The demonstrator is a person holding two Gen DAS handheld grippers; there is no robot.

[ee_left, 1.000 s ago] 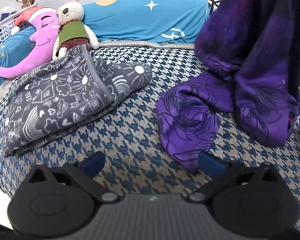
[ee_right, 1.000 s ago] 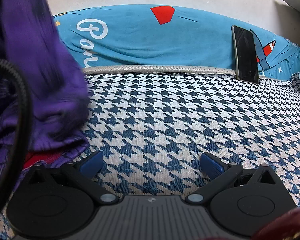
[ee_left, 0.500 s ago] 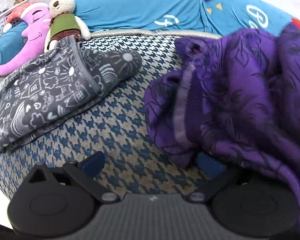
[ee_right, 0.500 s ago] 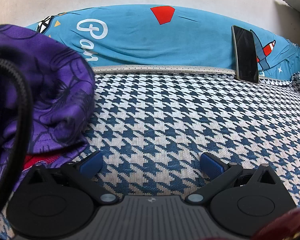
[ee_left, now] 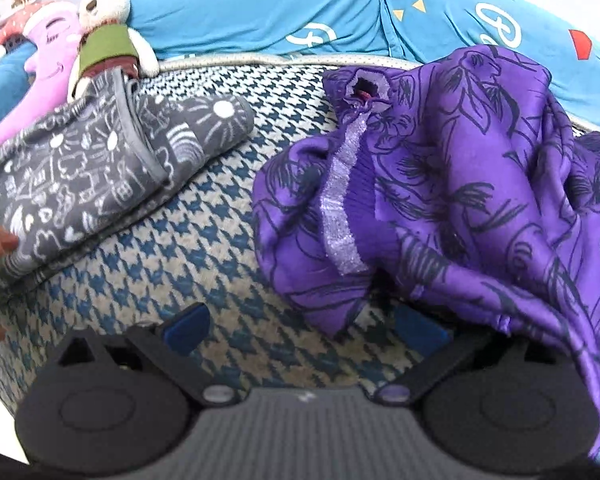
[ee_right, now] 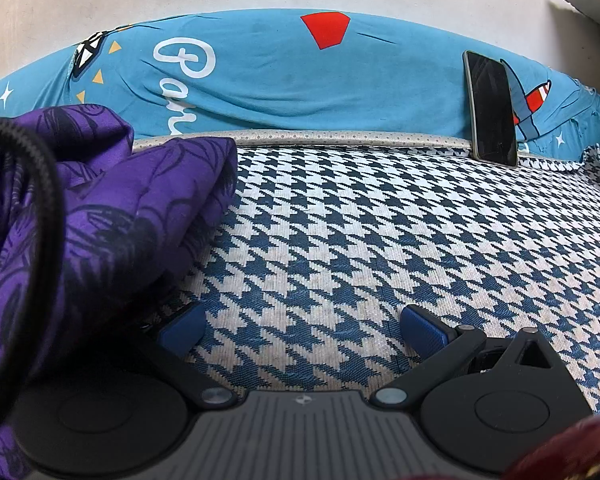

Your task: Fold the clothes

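Crumpled purple satin garment with dark line print lies ahead-right of open, empty left gripper, nearer than open, empty right gripper

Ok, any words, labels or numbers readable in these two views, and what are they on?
"Par", white cursive, cut off below by the bed edge: on the blue printed cotton cover behind the houndstooth bed.
White cursive on the same cover in the left wrist view: only partly visible, unreadable.
No readable labels elsewhere.

Bare houndstooth cover right of purple garment (phone far back).
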